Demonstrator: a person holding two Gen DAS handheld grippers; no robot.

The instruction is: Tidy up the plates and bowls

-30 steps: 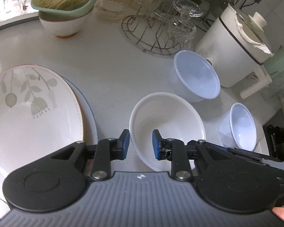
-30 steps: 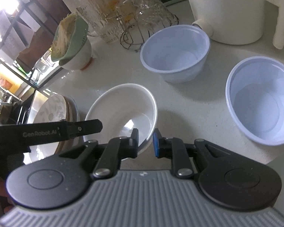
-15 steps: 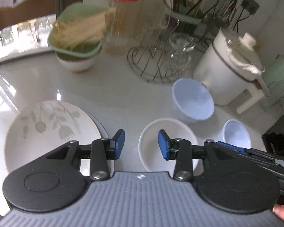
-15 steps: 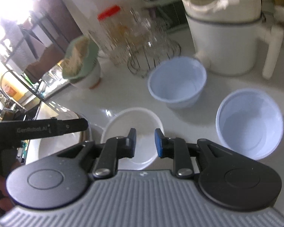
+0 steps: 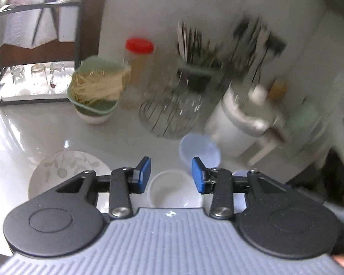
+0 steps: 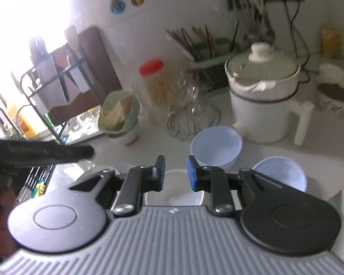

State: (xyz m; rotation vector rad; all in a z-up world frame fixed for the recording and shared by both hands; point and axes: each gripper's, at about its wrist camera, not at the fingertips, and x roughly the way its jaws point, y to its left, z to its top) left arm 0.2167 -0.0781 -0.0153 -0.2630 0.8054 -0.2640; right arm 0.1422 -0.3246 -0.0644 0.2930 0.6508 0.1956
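Note:
A white bowl point(image 5: 172, 191) sits on the white counter, also in the right wrist view point(image 6: 175, 197). A leaf-patterned plate point(image 5: 64, 169) lies on other plates to its left. Two pale blue plastic bowls stand to the right: a farther one point(image 5: 200, 151) point(image 6: 215, 147) and a nearer one point(image 6: 281, 174) point(image 5: 239, 174). My left gripper point(image 5: 171, 175) is open and empty, high above the white bowl. My right gripper point(image 6: 174, 173) is open and empty, also above it. The left gripper's body point(image 6: 39, 153) crosses the right wrist view.
At the back stand a green bowl of noodles point(image 5: 98, 91), a red-lidded jar point(image 5: 138, 73), a wire rack of glasses point(image 5: 172, 114), a white electric pot point(image 6: 263, 105), a chopstick holder point(image 6: 206, 55) and a mug point(image 6: 333, 96). A metal shelf point(image 5: 34, 52) stands left.
Both grippers have risen and pulled back from the white bowl, so the counter looks smaller. Both sets of jaws have opened wider.

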